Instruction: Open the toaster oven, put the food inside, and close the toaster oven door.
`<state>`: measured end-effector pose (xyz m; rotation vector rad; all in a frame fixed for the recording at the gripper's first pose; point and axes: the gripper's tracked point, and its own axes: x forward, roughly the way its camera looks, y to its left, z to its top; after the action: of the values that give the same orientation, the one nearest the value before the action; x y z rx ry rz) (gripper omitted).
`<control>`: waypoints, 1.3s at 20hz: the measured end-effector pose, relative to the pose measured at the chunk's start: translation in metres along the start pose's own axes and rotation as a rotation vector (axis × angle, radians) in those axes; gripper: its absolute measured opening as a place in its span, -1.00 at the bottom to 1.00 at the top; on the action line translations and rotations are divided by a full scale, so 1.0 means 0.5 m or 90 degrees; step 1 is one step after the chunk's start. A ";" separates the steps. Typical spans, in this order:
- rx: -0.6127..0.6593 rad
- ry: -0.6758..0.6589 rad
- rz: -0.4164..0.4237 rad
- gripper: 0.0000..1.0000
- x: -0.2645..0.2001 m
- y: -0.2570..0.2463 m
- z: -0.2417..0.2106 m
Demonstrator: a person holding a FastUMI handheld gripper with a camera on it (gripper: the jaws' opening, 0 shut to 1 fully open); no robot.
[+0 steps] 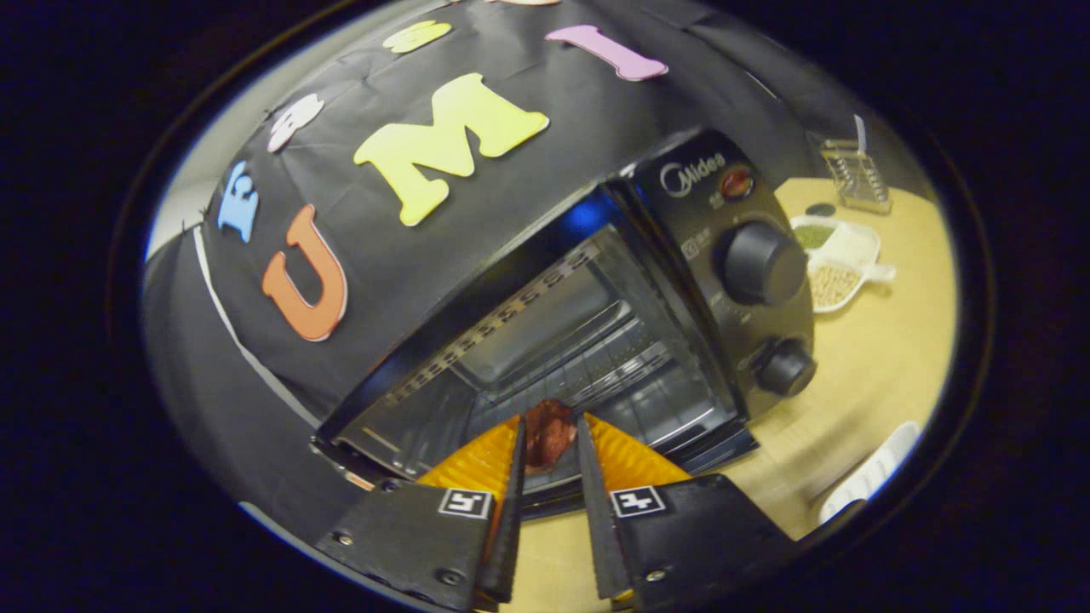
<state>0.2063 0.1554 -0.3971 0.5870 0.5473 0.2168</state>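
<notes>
Pinching a dark reddish piece of food (547, 434) between both tips, the fingers (516, 447) of the gripper (549, 438) reach into the mouth of the open toaster oven (596, 323). Its wire rack (579, 358) lies just beyond the food. Past its two black knobs (762, 264), a white divided dish (839, 255) sits on the yellow table (886, 340).

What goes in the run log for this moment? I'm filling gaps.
phase: loading food | toaster oven: door open | claw: shut on reddish food piece, at oven mouth | door: not yet closed
</notes>
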 end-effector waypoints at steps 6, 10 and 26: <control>-0.177 -0.047 -0.044 0.87 -0.130 -0.034 0.028; -0.251 -0.043 -0.036 0.88 -0.240 -0.019 -0.015; -0.326 0.167 -0.082 0.99 -0.332 -0.047 -0.312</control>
<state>-0.0167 0.1519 -0.4485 0.0242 0.7482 0.3016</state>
